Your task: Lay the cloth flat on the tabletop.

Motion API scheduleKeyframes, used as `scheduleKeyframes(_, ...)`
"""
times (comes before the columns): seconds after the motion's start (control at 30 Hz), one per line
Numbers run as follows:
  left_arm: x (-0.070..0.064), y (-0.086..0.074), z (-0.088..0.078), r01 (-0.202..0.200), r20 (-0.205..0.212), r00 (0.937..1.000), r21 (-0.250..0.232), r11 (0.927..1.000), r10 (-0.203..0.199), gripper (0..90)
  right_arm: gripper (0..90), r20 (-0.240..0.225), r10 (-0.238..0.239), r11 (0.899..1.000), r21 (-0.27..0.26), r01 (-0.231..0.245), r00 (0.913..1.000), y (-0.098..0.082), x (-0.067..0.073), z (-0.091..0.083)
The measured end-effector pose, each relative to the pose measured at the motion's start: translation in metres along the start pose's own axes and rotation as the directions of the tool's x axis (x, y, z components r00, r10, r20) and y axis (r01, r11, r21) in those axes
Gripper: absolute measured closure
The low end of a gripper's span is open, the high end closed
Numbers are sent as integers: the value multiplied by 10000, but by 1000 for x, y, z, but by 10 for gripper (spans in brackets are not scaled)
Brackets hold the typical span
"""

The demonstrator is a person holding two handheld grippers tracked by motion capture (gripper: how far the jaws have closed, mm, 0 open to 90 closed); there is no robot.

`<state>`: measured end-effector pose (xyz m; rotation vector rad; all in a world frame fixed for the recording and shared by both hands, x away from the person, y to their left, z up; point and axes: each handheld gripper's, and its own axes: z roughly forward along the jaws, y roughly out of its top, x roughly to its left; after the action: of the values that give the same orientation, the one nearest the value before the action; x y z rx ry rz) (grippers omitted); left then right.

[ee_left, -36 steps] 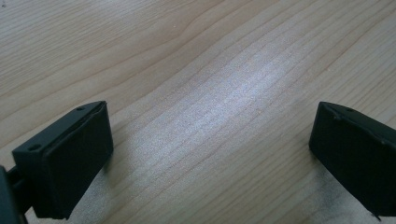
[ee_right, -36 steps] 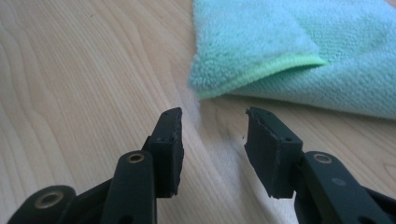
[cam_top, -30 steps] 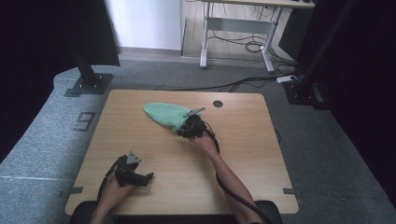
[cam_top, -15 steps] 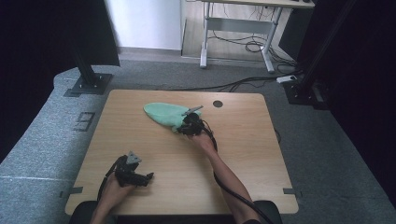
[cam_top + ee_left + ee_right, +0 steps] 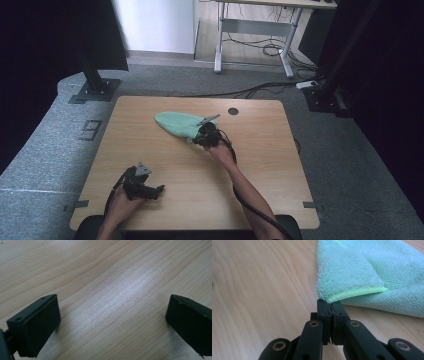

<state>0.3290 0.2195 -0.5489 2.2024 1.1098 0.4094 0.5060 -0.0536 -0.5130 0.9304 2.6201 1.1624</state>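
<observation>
Closing in the last moment, the jaws of the right gripper point(image 5: 331, 305) now press together on the near corner of the mint-green microfibre cloth point(image 5: 372, 270); hand and cloth stay where they were a second ago. Nearest to the person, the left gripper point(image 5: 159, 189) rests low over the light wooden table point(image 5: 260, 175) with its jaws wide apart and nothing between them. Farther away, near the middle of the table, the cloth point(image 5: 177, 124) lies folded and flat. The grasp seems done; lifting, unfolding or moving the cloth is probably still left.
</observation>
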Motion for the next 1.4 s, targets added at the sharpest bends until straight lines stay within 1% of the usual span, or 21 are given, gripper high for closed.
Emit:
scheduleKeyframes(0.13,0,0,0,0,-1,10000,-2,10000,0,0,868,-117,95,10000,-21,-95,9999,-6,1,-8)
scheduleKeyframes(0.23,0,0,0,0,-1,10000,-1,10000,0,0,867,-257,147,9999,-4,-147,9996,-13,2,-17)
scheduleKeyframes(0.33,0,0,0,-8,-5,10000,6,10000,8,0,865,-322,173,9999,-6,-173,9993,-18,3,-20)
scheduleKeyframes(0.37,0,0,0,-12,-3,10000,6,10000,12,0,866,-394,174,9998,-4,-174,9991,-23,4,-23)
scheduleKeyframes(0.4,0,0,0,-13,-4,10000,8,10000,13,0,866,-394,174,9998,-4,-174,9991,-23,4,-23)
scheduleKeyframes(0.53,0,0,0,-8,-7,10000,-3,10000,8,0,866,-512,261,9997,43,-259,9983,-33,8,-32)
scheduleKeyframes(0.7,0,0,0,-17,-5,10000,10,10000,17,0,863,-609,236,9997,79,-231,9979,-41,12,-39)
scheduleKeyframes(0.77,0,0,0,-17,-3,10000,9,10000,17,0,861,-637,231,9997,62,-228,9977,-48,15,-44)
scheduleKeyframes(0.8,0,0,0,-17,-4,10000,9,10000,17,0,861,-637,231,9997,62,-228,9977,-48,15,-44)
scheduleKeyframes(0.83,0,0,0,-15,-3,10000,8,10000,15,0,862,-661,246,9997,20,-245,9975,-53,17,-48)
scheduleKeyframes(0.87,0,0,0,-16,-4,10000,7,10000,16,0,862,-661,246,9997,20,-245,9975,-53,17,-48)
scheduleKeyframes(0.9,0,0,0,-15,-1,10000,10,10000,15,0,861,-650,237,9997,27,-236,9976,-58,20,-51)
scheduleKeyframes(0.93,0,0,0,-16,-2,10000,12,10000,16,0,861,-650,237,9997,27,-236,9976,-58,20,-51)
scheduleKeyframes(1.17,0,0,0,-6,-8,10000,0,10000,6,0,861,-605,176,9998,10,-175,9980,-74,28,-65)
scheduleKeyframes(1.37,0,0,0,12,-12,10000,9,10000,-12,0,860,-590,104,9999,-24,-105,9982,-86,37,-74)
scheduleKeyframes(1.4,0,0,0,13,-13,10000,3,10000,-13,0,859,-624,119,9999,-30,-122,9980,-90,41,-76)
